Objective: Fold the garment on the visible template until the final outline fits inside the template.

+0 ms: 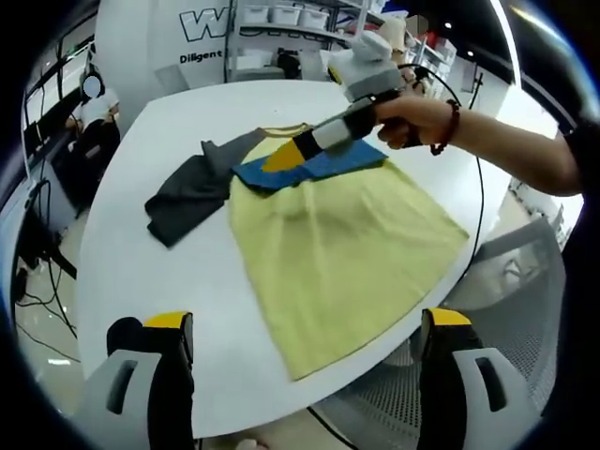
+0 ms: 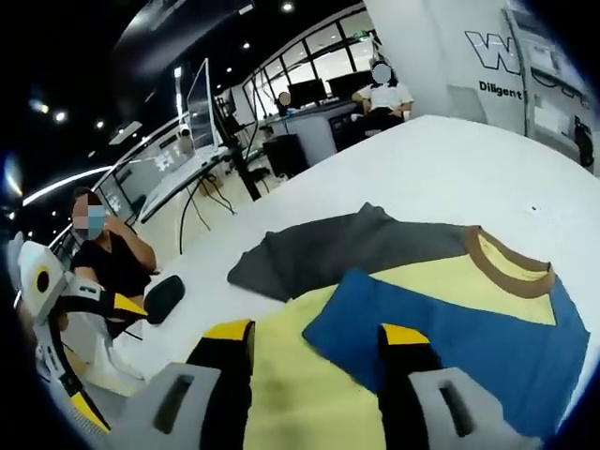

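Here, in the left gripper view, a yellow garment [image 1: 347,248] lies spread flat on the white table [image 1: 169,281], its hem reaching the table's near edge. A blue sleeve [image 1: 323,164] is folded across the top of the garment, and a dark grey cloth [image 1: 192,192] lies crumpled just beside the garment on its left, touching it near the collar. The left gripper [image 1: 305,352] hangs above the table's near edge with its jaws wide apart and nothing between them. The right gripper [image 1: 295,150], held by a hand [image 1: 417,117], is over the blue sleeve; I cannot tell from here how its jaws stand. Shelves with white bins [image 1: 286,14] stand beyond the table; what the bins hold is hidden.

In the right gripper view, the right gripper [image 2: 314,342] hovers above the garment [image 2: 309,394] with jaws spread, holding nothing. The blue sleeve [image 2: 469,342] lies just beyond them, under the brown collar [image 2: 511,267]. The grey cloth [image 2: 337,248] lies past the garment. The left gripper [image 2: 66,309] shows off the table's [image 2: 450,159] edge.
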